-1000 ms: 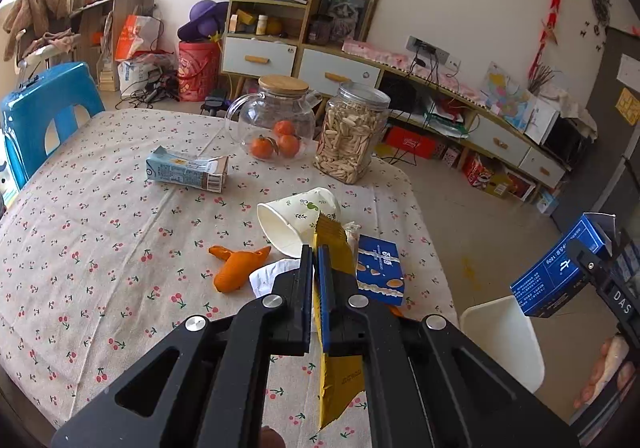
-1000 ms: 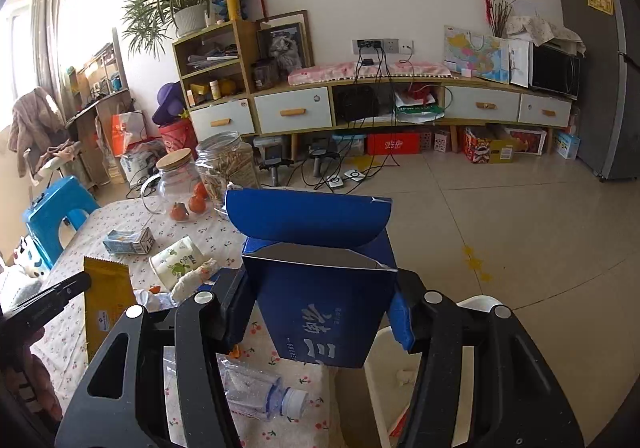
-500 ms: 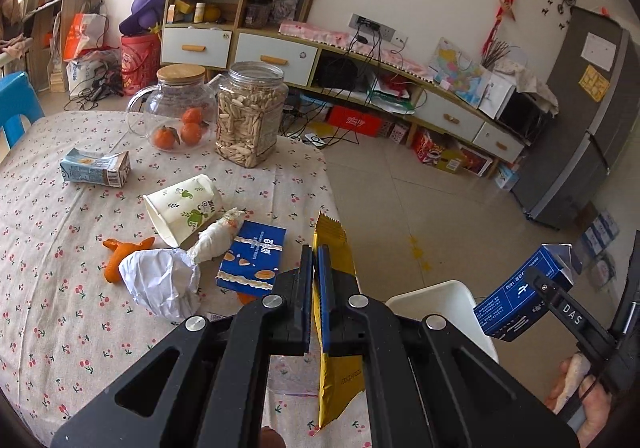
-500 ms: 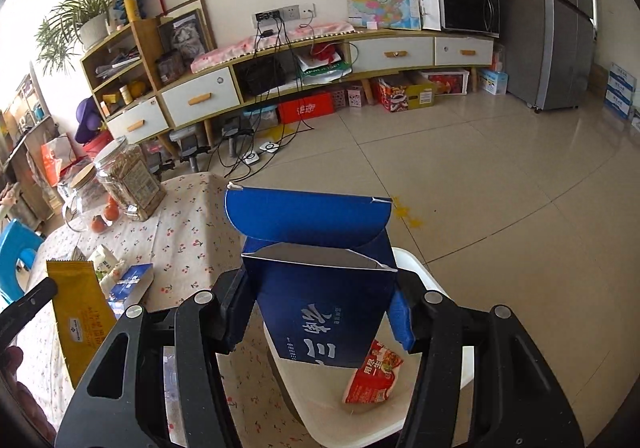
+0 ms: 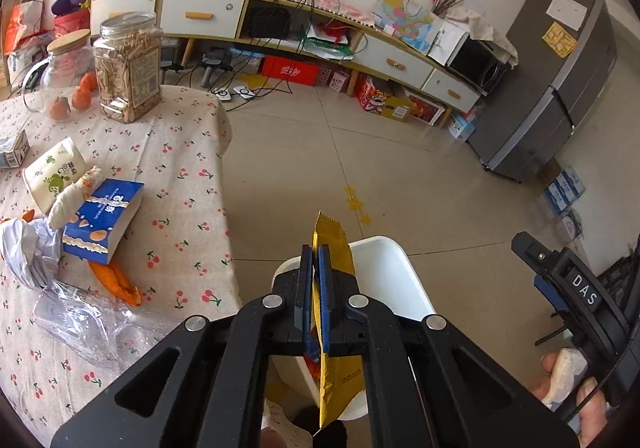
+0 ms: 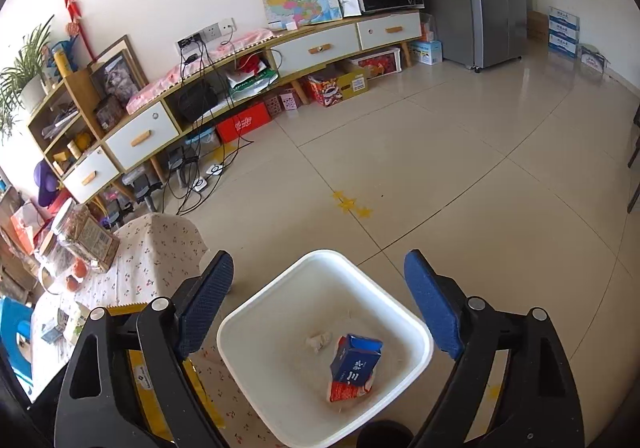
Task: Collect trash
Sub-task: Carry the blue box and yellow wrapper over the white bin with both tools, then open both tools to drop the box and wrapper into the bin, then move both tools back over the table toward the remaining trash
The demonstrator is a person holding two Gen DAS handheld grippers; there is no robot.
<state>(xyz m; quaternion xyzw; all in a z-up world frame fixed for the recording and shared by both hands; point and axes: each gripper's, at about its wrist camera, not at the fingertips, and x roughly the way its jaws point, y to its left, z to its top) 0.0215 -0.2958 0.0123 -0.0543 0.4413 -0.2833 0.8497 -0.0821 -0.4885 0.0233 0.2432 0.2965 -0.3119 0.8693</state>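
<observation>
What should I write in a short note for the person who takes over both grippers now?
Left gripper: jaws shut on the yellow snack bag, held above the white bin, not yet released.
Right gripper: jaws open, holding nothing, above the bin.
Done: the blue carton lies inside the bin on a red wrapper.
Left: drop the yellow bag, then collect from the table the blue box, paper cup, crumpled paper, orange peel and plastic bottle.
</observation>
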